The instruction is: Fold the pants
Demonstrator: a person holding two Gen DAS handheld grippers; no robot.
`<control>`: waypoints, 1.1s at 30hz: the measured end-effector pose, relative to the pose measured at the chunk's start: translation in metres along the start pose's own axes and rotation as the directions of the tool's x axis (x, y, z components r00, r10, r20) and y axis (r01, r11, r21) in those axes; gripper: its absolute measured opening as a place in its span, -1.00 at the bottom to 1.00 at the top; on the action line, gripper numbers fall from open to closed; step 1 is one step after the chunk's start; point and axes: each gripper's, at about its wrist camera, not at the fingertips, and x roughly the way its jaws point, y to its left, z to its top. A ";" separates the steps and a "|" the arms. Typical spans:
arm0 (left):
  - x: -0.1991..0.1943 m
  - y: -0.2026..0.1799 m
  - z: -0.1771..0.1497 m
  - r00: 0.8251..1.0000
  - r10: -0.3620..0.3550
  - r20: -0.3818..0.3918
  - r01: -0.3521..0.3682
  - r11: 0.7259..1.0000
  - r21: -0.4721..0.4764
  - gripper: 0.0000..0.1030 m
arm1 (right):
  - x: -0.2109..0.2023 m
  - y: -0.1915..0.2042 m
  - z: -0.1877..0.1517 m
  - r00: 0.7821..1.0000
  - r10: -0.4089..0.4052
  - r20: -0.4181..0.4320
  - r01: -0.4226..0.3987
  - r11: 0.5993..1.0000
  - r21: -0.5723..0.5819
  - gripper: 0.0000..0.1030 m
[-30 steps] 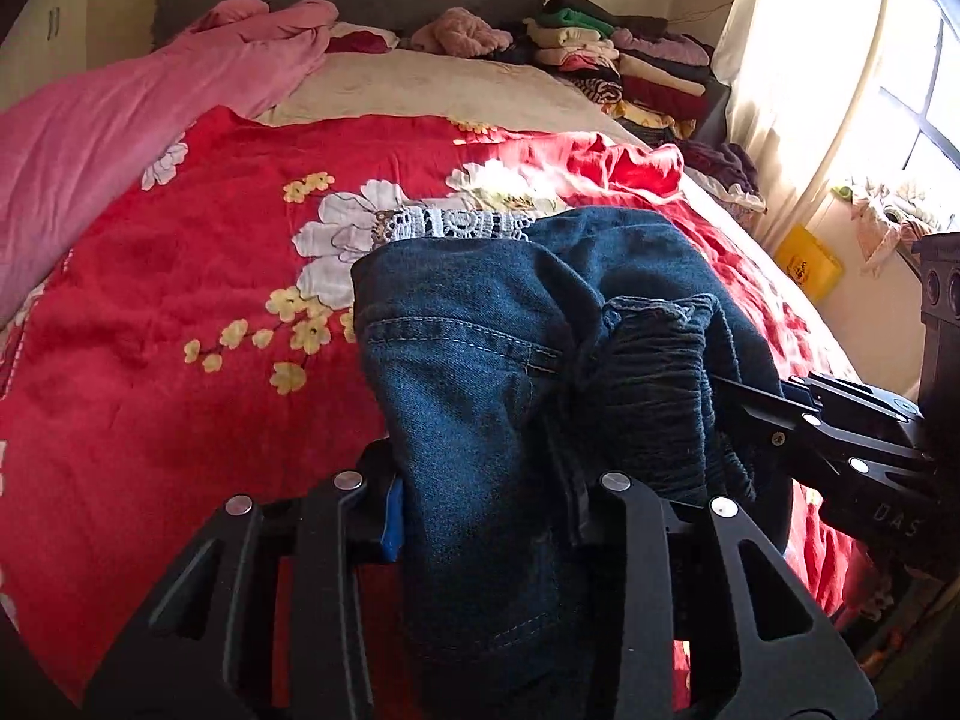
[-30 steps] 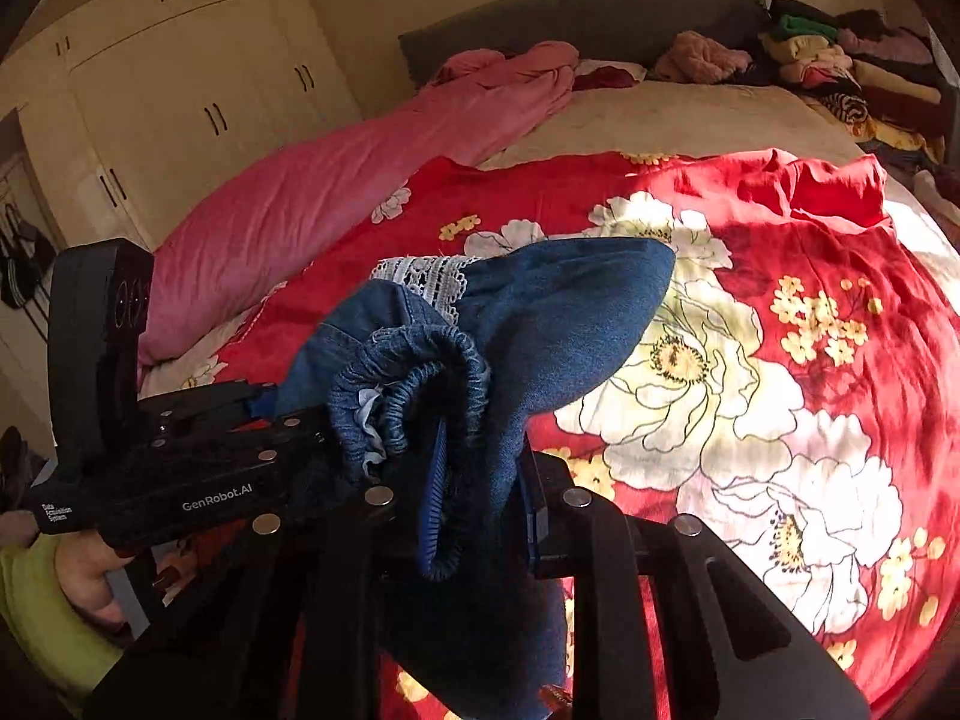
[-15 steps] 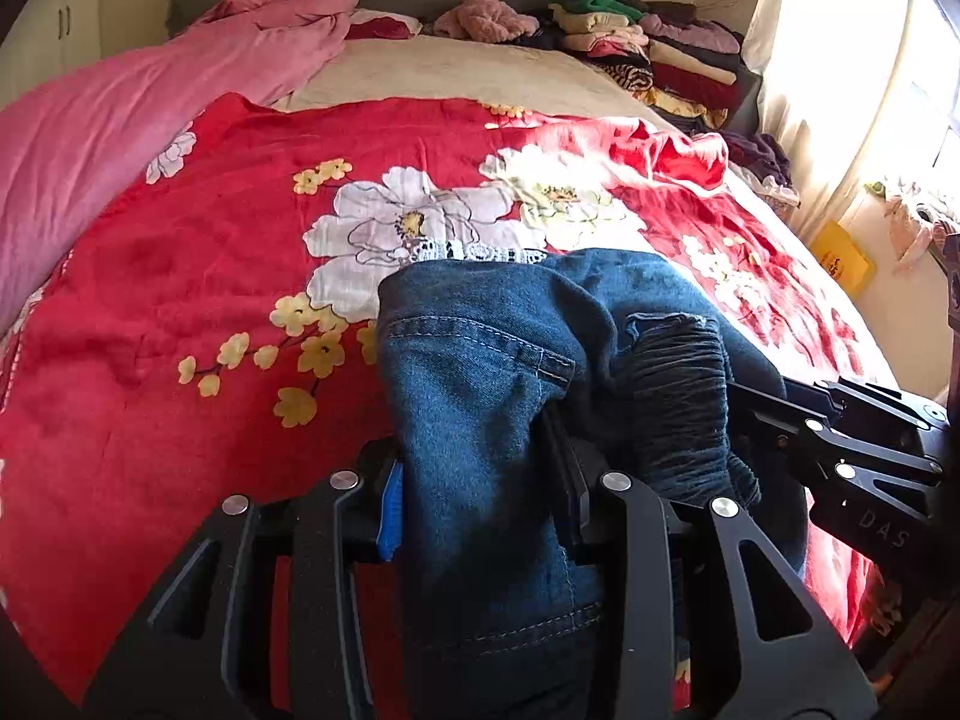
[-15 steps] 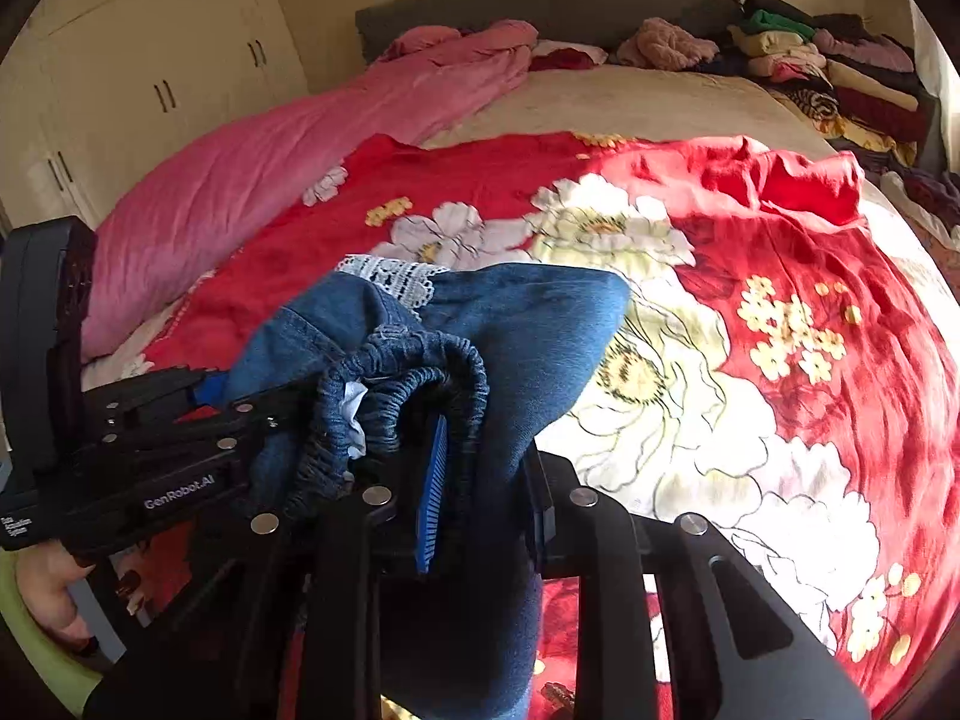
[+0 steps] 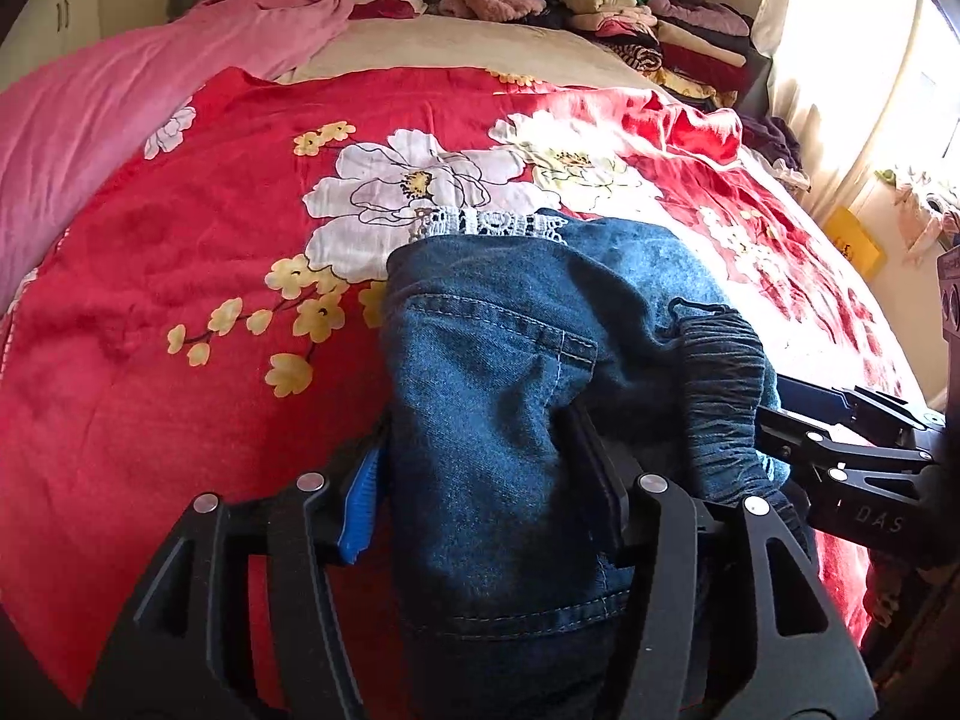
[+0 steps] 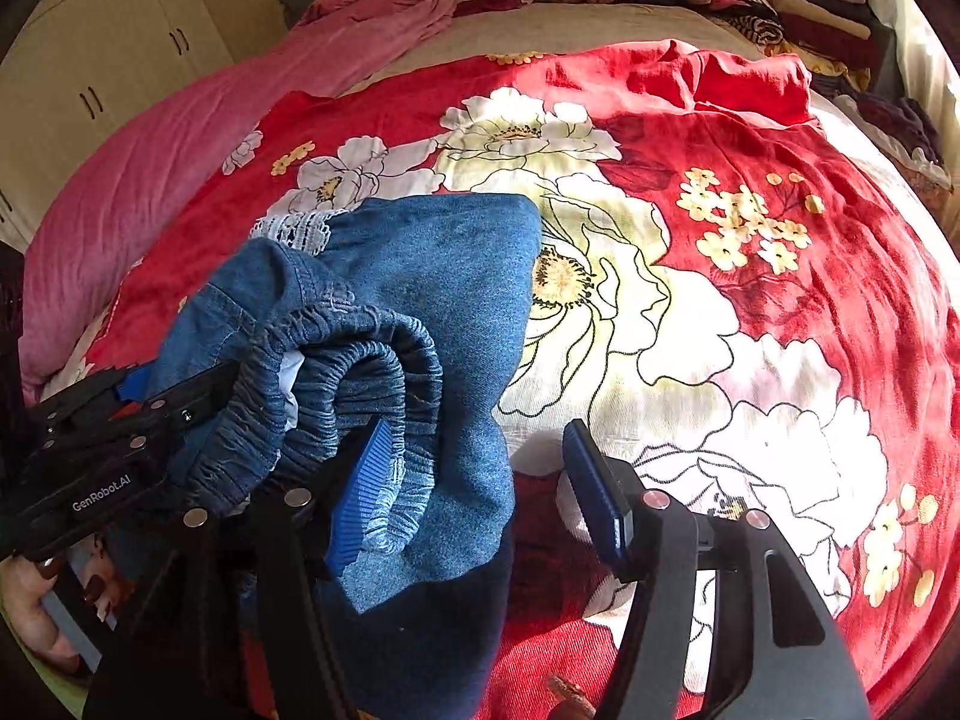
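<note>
Change: one second ago both grippers pinched the pants tight and held them higher above the bed; now both jaws are opening and the denim sits lower, close over the red floral blanket point(image 5: 150, 396).
Meaning: in my judgement the folded bundle is being released onto the bed, so this fold is near its end.
Left gripper point(image 5: 486, 480): about half spread and opening; the denim fills the gap between the jaws, but the blue pad on the left side stands a little off the cloth, so it does not pinch now.
Right gripper point(image 6: 474, 480): wider spread and opening; the denim hangs against the left blue pad only, and the right pad is clear of it, with bare blanket showing between.
Pants point(image 5: 510, 372): dark blue denim, folded into a thick bundle, at the near edge of the bed between the two grippers; the elastic waistband point(image 6: 336, 360) is doubled over on the right gripper's side.
Lace trim point(image 5: 486, 222): white, it peeks out at the far edge of the bundle and lies on the blanket.
Beyond: pink quilt point(image 5: 108, 108) along the left side of the bed; stack of folded clothes point(image 5: 654, 36) at the far right by the headboard.
Risk: the thick waistband may spring open when the pads leave it.
</note>
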 end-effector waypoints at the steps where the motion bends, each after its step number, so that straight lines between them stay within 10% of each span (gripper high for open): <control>1: 0.000 0.000 0.000 1.000 0.001 0.000 -0.001 1.000 0.000 -0.02 | -0.003 -0.001 -0.001 1.000 -0.002 0.006 0.002 1.000 0.002 0.27; 18: -0.040 0.003 -0.005 0.998 0.023 0.053 -0.021 0.999 -0.026 0.80 | -0.074 -0.007 -0.021 0.984 -0.018 0.176 0.010 0.999 0.045 0.89; 33: -0.093 -0.004 -0.015 0.992 0.023 0.127 -0.020 1.000 -0.024 0.81 | -0.120 0.001 -0.035 0.961 -0.020 0.277 0.007 0.999 0.048 0.91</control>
